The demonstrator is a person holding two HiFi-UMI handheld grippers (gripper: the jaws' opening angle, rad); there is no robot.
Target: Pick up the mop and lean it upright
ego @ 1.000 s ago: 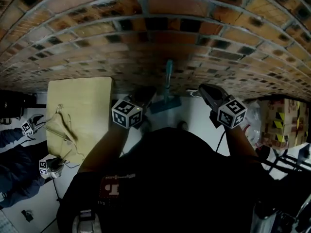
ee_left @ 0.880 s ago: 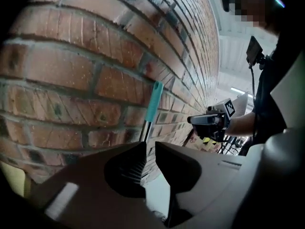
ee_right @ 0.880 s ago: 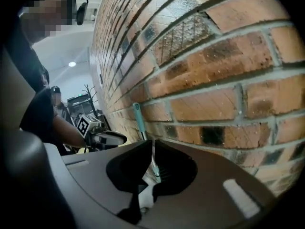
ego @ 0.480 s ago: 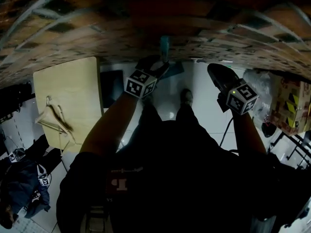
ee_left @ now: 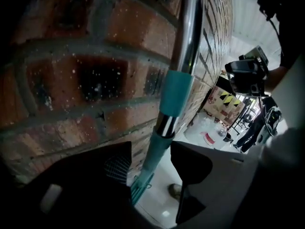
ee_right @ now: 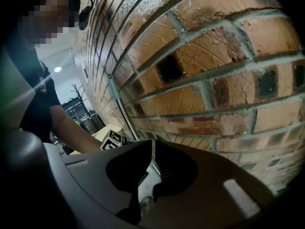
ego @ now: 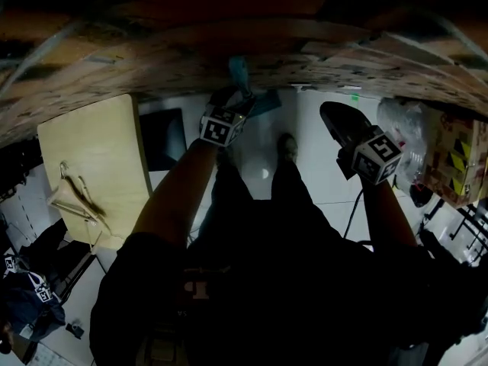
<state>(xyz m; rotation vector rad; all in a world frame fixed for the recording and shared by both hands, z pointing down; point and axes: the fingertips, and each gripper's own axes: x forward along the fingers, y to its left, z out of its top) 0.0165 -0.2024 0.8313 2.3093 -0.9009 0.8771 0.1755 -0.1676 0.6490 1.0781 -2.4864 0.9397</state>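
Note:
The mop stands upright with its chrome and teal pole [ee_left: 176, 92] leaning on the brick wall [ee_left: 71, 70]. In the head view its teal handle [ego: 240, 75] rises from the mop head [ego: 264, 102] on the floor by the wall. My left gripper [ee_left: 153, 163] is low on the pole. Its jaws have just been opening and now stand wide, with the pole between them and untouched by either pad. From above, the left gripper [ego: 231, 101] sits right at the handle. My right gripper [ee_right: 151, 171] is shut and empty, apart from the mop pole [ee_right: 119, 106]; it shows at the right [ego: 335, 119].
A pale wooden table [ego: 84, 158] with a hanger-like thing [ego: 72, 197] stands at the left. A plastic bag [ego: 404, 132] and a box with yellow-black tape [ego: 457, 166] sit at the right. Another person [ego: 30, 300] is at the lower left. My shoe [ego: 287, 145] is on the white floor.
The left gripper has slid down along the mop pole toward its base and its jaws have opened off the pole. The right gripper has sunk a little. The mop stays against the wall.

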